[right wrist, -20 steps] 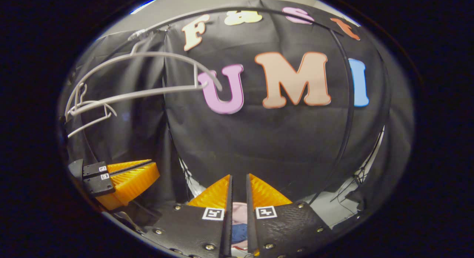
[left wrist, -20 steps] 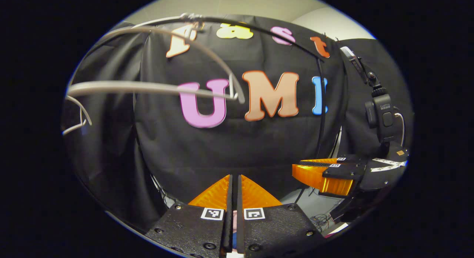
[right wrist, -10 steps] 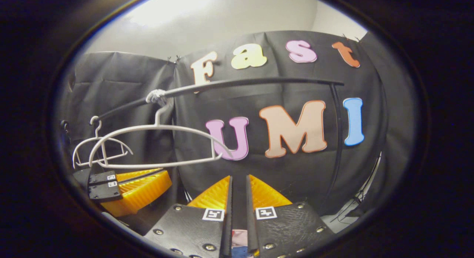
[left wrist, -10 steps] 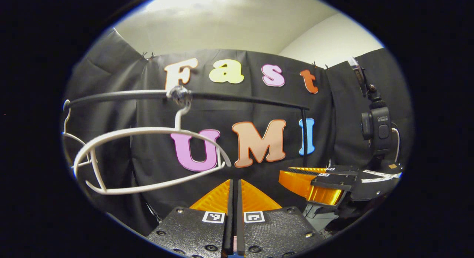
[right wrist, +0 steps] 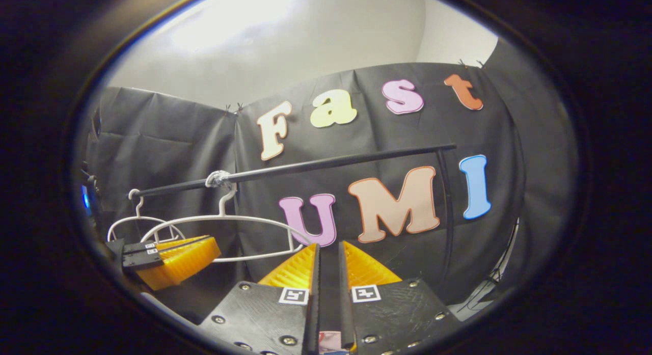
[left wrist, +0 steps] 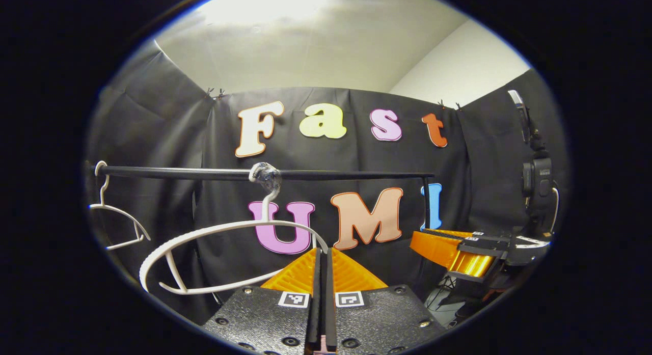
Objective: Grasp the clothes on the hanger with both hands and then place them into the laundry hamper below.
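— Where are the clothes (right wrist: 330,340)?

— I see a little bit of pink and blue cloth down low, between the fingers of the right gripper (right wrist: 326,253). Those fingers sit close, with a thin gap, so I cannot tell if they both press on it.

— And the left gripper (left wrist: 321,255)?

— Its fingers are pressed together. A tiny pink bit (left wrist: 320,351) shows at their base.

— What about the hanger (left wrist: 224,258)?

— The white hanger hangs bare from the black rail (left wrist: 204,173), just below it. A second white hanger (left wrist: 114,215) hangs near the rail's far end.

— Can you see one gripper from the other?

— Yes. In the left gripper view the right gripper (left wrist: 448,245) sits below the rail's post. In the right gripper view the left gripper (right wrist: 173,253) is under the hangers.
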Tool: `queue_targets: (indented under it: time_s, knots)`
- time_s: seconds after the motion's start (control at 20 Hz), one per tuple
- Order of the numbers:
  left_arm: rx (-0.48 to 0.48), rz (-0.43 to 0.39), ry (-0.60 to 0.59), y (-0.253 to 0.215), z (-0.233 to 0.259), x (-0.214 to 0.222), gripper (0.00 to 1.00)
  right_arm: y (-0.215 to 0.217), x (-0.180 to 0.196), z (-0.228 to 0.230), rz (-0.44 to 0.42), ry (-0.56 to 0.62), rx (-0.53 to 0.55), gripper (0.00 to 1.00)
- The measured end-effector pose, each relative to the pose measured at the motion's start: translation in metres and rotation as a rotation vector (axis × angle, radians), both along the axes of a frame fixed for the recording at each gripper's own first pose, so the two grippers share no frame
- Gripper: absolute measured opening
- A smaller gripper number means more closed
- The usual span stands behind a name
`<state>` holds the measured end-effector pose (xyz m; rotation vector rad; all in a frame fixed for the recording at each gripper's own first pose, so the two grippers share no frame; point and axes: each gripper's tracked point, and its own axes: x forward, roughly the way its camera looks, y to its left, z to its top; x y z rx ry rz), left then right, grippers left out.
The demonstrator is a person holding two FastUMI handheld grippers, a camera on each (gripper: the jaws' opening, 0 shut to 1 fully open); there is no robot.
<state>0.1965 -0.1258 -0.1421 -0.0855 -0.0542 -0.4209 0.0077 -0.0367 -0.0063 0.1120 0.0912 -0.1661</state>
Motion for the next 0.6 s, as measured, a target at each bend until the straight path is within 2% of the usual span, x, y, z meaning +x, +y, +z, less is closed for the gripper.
queue_targets:
  time_s: [0.05,0.1,0.15,0.3,0.35,0.4,0.5,0.6]
  knots:
    - [-0.003,0.007,-0.001,0.005,0.002,0.000,0.05,-0.002,-0.001,0.002,-0.005,-0.004,-0.002,0.16]
    - [-0.005,0.013,-0.005,0.009,0.004,0.002,0.00,-0.003,-0.002,0.004,-0.009,-0.007,-0.003,0.16]
    - [-0.006,0.018,-0.009,0.013,0.005,0.003,0.05,-0.005,-0.004,0.007,-0.013,-0.015,-0.005,0.16]
    - [-0.009,0.033,-0.020,0.027,0.011,0.005,0.05,-0.007,-0.006,0.015,-0.019,-0.035,-0.016,0.16]
    - [-0.014,0.032,-0.024,0.030,0.014,0.005,0.06,-0.008,-0.006,0.015,-0.021,-0.037,-0.020,0.16]
    - [-0.018,0.032,-0.027,0.031,0.016,0.006,0.12,-0.009,-0.007,0.015,-0.022,-0.039,-0.023,0.16]
    - [-0.028,0.031,-0.033,0.032,0.020,0.005,0.13,-0.009,-0.007,0.016,-0.022,-0.041,-0.022,0.16]
    - [-0.031,0.033,-0.033,0.030,0.019,0.007,0.34,-0.010,-0.006,0.018,-0.027,-0.050,-0.020,0.16]
